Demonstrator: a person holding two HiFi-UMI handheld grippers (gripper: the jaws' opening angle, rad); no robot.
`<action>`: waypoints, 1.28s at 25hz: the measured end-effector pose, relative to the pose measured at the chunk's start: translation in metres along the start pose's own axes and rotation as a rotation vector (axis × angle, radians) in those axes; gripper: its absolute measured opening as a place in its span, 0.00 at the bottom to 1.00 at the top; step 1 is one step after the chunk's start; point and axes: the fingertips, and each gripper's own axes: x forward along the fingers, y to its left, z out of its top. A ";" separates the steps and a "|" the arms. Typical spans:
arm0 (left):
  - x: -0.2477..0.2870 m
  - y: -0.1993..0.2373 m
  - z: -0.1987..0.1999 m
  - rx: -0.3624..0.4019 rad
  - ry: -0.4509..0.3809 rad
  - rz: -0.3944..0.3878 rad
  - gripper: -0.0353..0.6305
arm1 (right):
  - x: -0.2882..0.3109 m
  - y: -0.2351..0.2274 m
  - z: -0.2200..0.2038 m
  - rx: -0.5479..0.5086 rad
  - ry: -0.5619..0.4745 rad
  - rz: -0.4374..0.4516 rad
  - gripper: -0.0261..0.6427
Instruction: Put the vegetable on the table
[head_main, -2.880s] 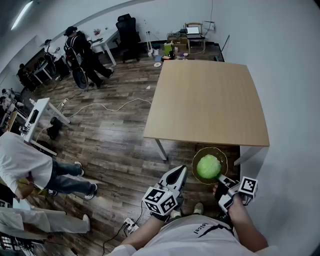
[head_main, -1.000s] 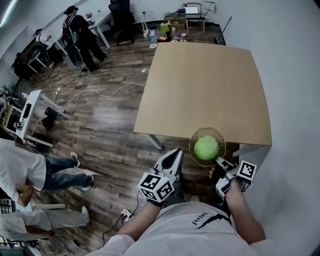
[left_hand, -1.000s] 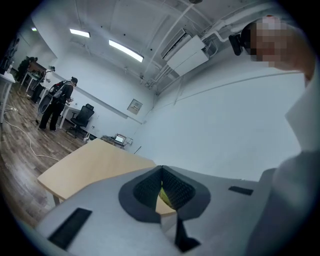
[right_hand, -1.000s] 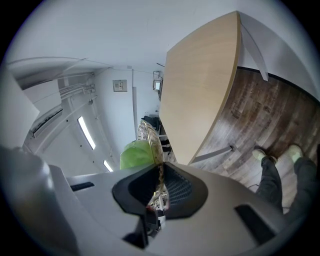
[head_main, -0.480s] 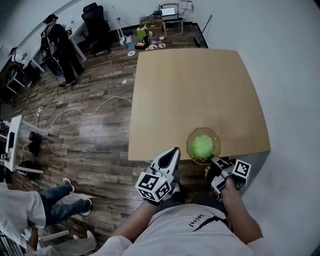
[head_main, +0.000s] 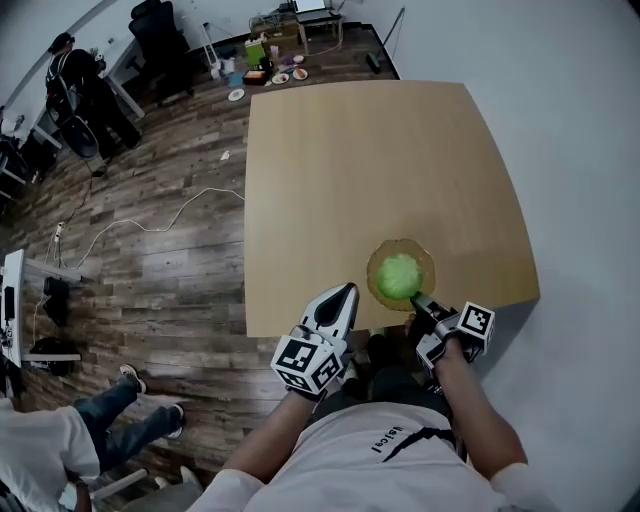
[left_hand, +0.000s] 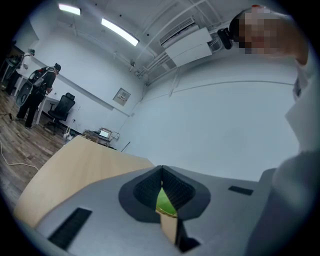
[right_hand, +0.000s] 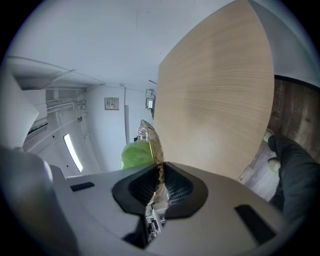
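A round green vegetable lies in a clear amber-tinted bowl over the near right part of the light wooden table. I cannot tell whether the bowl touches the tabletop. My right gripper is shut on the bowl's near rim. In the right gripper view the rim runs down between the pads of that gripper, with the vegetable to its left. My left gripper hovers at the table's near edge, left of the bowl. It is shut with nothing in it.
A white wall runs close along the table's right side. Wood floor with a loose cable lies to the left. A person's legs are at bottom left, and another person stands far off. Clutter sits past the table's far end.
The bowl with the vegetable has come forward from in front of the table's near edge to over the tabletop. Both grippers moved forward with it, and the right grip is unchanged.
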 end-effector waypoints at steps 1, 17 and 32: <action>0.007 0.002 0.001 0.002 0.003 0.001 0.07 | 0.005 -0.001 0.006 0.002 0.000 -0.001 0.09; 0.118 0.054 -0.034 -0.035 0.080 0.081 0.07 | 0.081 -0.087 0.091 0.055 0.031 -0.109 0.09; 0.136 0.074 -0.068 -0.071 0.138 0.144 0.07 | 0.114 -0.133 0.127 0.114 0.006 -0.216 0.09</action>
